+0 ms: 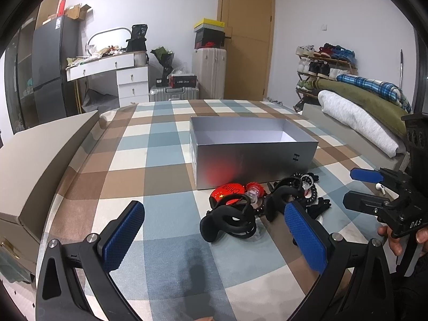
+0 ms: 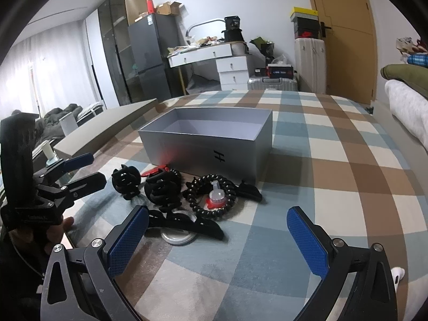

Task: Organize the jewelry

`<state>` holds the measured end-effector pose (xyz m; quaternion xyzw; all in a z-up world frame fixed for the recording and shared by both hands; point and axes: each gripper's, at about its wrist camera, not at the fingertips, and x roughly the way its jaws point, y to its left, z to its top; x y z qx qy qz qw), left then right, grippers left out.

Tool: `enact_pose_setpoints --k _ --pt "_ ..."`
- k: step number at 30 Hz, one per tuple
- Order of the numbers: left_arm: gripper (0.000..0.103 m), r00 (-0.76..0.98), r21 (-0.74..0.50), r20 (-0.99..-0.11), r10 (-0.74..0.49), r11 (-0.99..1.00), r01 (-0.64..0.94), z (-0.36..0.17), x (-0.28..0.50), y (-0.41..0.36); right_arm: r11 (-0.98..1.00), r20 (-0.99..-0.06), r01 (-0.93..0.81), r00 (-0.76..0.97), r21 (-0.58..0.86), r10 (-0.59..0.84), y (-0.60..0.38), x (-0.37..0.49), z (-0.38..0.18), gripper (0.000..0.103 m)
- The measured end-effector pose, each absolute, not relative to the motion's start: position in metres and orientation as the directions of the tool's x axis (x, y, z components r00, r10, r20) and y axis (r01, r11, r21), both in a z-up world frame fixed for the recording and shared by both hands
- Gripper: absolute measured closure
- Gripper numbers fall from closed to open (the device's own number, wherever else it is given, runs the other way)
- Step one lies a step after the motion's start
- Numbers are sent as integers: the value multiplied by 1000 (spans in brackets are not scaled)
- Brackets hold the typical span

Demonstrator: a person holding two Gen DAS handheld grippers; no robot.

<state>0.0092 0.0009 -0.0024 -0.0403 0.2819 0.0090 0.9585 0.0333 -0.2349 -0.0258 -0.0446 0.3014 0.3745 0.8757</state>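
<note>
Two grippers, ours, held wide apart, gripping nothing: left gripper (image 1: 214, 232), right gripper (image 2: 218, 236). Hair accessories pile (image 2: 187, 195) (mostly black claw clips, coil ties) on checkered cloth (image 2: 334, 160), just beside empty silver box (image 2: 208, 144).

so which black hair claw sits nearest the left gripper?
The large black claw clip at the pile's near-left edge, just ahead of the open left gripper; the other claws lie further back.
</note>
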Motion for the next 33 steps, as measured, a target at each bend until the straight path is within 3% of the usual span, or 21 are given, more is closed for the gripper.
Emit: enact_pose_setpoints --k 12,28,31,33 --pt "1 788 -63 -616 -18 998 -26 -1 23 6 750 -586 -648 558 135 588 -232 38 -19 0" --pt "4 733 -96 -676 -82 995 23 -10 33 3 705 -673 -687 439 175 595 -209 36 -33 0" --pt "15 718 -115 -689 -99 993 27 -13 37 5 701 -689 -692 424 171 587 -202 34 -37 0" --pt "28 709 -128 -697 -109 991 27 -15 38 6 698 -695 -693 413 180 589 -200 35 -39 0"
